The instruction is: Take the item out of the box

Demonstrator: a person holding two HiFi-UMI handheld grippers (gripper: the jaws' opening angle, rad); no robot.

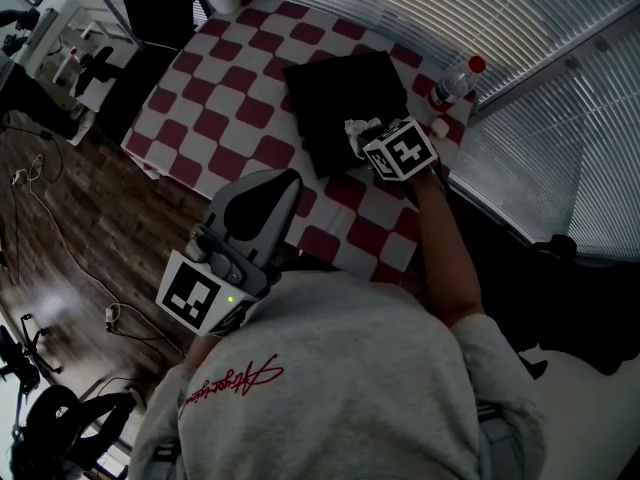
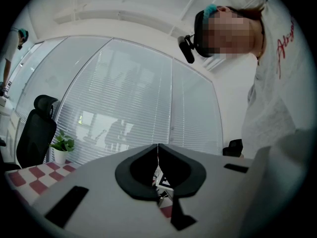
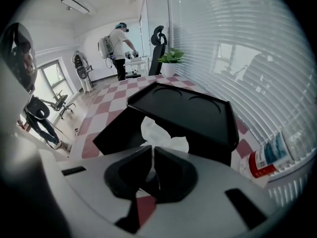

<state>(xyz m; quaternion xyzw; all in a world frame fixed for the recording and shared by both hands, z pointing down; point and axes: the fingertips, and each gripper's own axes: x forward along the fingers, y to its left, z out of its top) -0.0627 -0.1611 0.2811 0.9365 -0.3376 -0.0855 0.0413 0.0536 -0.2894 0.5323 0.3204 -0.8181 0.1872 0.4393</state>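
**At the box mouth: tissue pinched, lift to come**

Between the dark pads of the right claw (image 3: 152, 153), a thin fold of a crumpled white paper tissue (image 3: 163, 138) is caught. The jaws stand almost together, clamped on that sheet. From the pinch, the rest of the tissue billows up toward twelve o'clock in the right gripper view, soft, creased and light, and seems to be partly down in the opening. It comes out of a matte black rectangular box (image 3: 116, 130), whose body lies at ten o'clock of the claw. Its hinged black lid (image 3: 190, 110) is thrown back at one o'clock, smooth and stiff, with two shallow round recesses moulded into it.

My reading is that the grasp is made and the drawing-out is the step in hand. The next move calls for a steady pull up and away from the opening, so that the flimsy paper follows whole and does not tear or snag on the rim. The box looks light, so it may ride up with the tissue.

Farther out, a red-and-white chequered table (image 3: 106, 105) carries the box. A clear plastic bottle with a red cap (image 3: 270, 155) lies at four o'clock beside the slatted window blinds (image 3: 237, 58).

Back near the person's chest, at seven o'clock in the head view, the left claw (image 2: 158, 155) points out level, jaws closed on nothing.
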